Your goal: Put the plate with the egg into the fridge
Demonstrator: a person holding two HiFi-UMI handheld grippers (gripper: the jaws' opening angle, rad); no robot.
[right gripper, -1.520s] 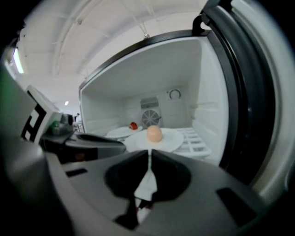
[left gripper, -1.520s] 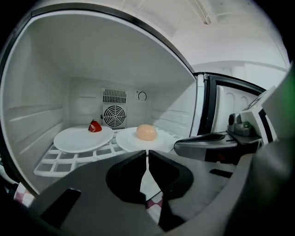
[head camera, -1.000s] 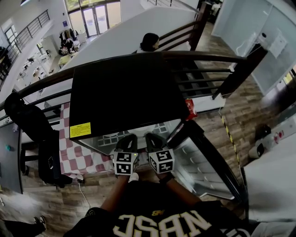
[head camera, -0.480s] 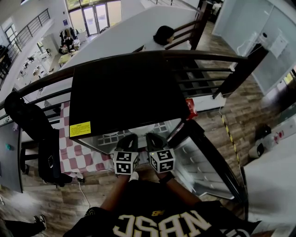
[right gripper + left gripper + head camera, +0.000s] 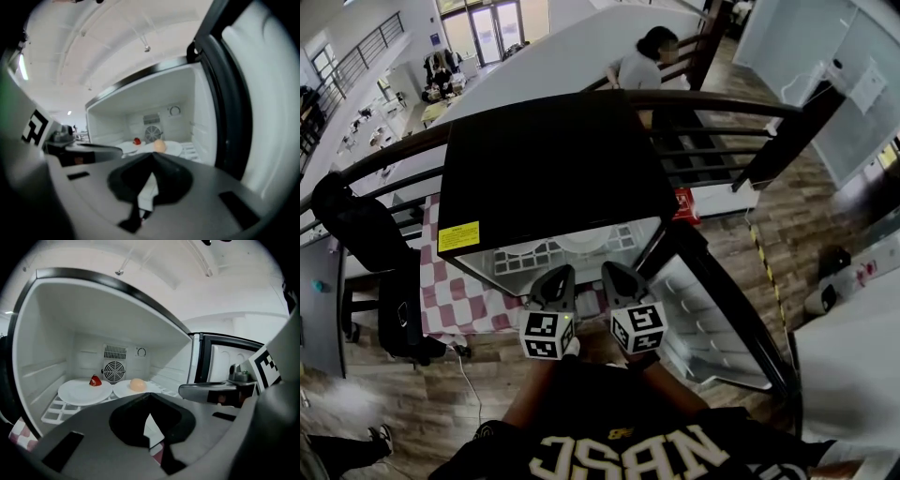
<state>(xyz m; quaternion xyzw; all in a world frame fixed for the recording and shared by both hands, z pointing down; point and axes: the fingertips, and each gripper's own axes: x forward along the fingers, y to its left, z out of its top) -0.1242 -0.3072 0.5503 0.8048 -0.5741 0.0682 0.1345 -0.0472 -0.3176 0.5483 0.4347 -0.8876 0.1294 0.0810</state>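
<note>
The plate with the egg (image 5: 123,390) rests on the white wire shelf inside the open fridge (image 5: 544,178), to the right of a second plate (image 5: 84,392) that carries a small red piece. The egg (image 5: 137,384) lies on its plate, and it shows again as the egg (image 5: 160,146) in the right gripper view. My left gripper (image 5: 562,272) and right gripper (image 5: 608,269) hover side by side just outside the fridge mouth, apart from the plates. Both pairs of jaws have just closed further and now stand shut with nothing between them.
The fridge door (image 5: 712,328) hangs open to the right of my right gripper. A red-and-white checked cloth (image 5: 459,305) covers the table under the fridge. A black chair (image 5: 384,281) stands at left, a dark railing (image 5: 722,103) behind, and a person (image 5: 642,61) walks beyond it.
Both grippers have drawn back from the fridge towards my body and risen a little. The shelf with the two plates now shows in the head view. The person behind has walked right.
</note>
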